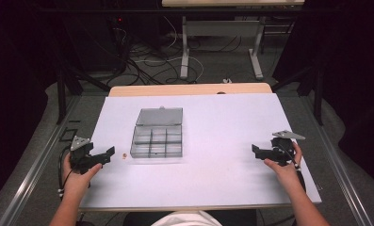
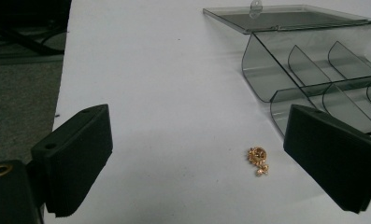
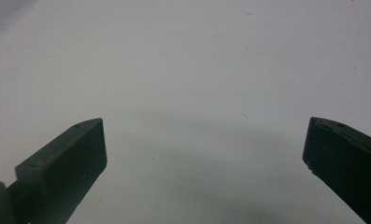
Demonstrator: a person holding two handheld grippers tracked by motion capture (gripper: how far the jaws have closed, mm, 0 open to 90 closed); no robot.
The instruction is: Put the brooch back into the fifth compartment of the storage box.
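A small gold trinket [image 2: 258, 159] lies on the white table, also seen as a tiny speck, the trinket [image 1: 124, 156], just left of the clear grey compartment box [image 1: 157, 140]. The box [image 2: 314, 88] stands with its lid flat open behind it and its compartments look empty. My left gripper [image 1: 110, 153] is open at the table's left, its jaws pointing toward the trinket from a short distance; in the left gripper view that gripper [image 2: 199, 140] has nothing between its pads. My right gripper [image 1: 255, 149] is open at the table's right, and in its own view the gripper [image 3: 204, 140] faces bare table.
The white table top [image 1: 213, 122] has a wooden strip along its far edge. Beyond it are a floor with tangled cables [image 1: 149, 61] and the legs of another desk [image 1: 184, 47]. Dark curtains stand on both sides.
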